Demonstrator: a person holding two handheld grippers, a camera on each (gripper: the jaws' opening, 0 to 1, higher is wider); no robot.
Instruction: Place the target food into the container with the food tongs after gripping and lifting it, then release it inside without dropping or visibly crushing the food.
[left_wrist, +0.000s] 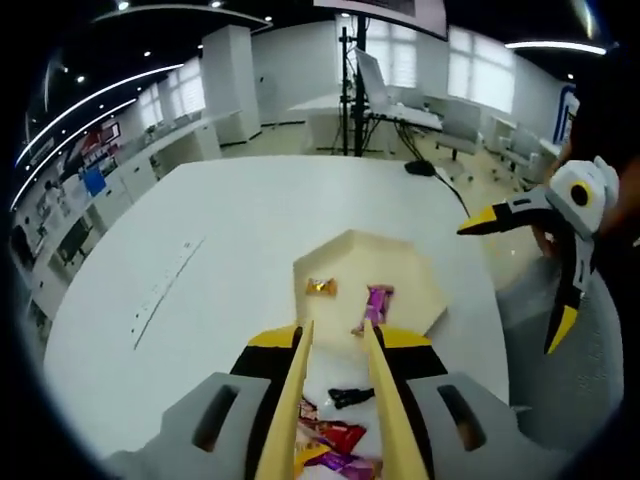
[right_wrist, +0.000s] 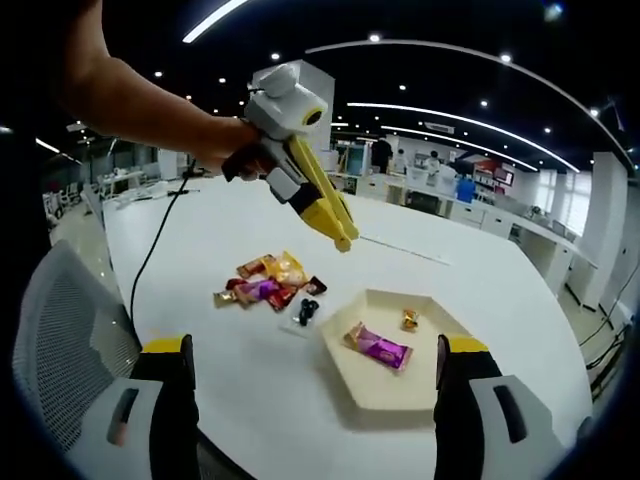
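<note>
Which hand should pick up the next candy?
Left: the left tool grips the food tongs, close above the candy pile. The right tool is open and holds nothing.

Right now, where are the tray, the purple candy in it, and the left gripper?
tray (right_wrist: 372, 388): right gripper view, bare floor near its front rim.
purple candy (right_wrist: 378, 348): right gripper view, wrapper's middle.
left gripper (right_wrist: 344, 240): right gripper view, yellow jaw tips.

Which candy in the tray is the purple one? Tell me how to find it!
Find the white round table, then the pale six-sided tray on it. Two wrapped candies lie inside: the purple one is long and shiny, much bigger than the small gold candy beside it.
</note>
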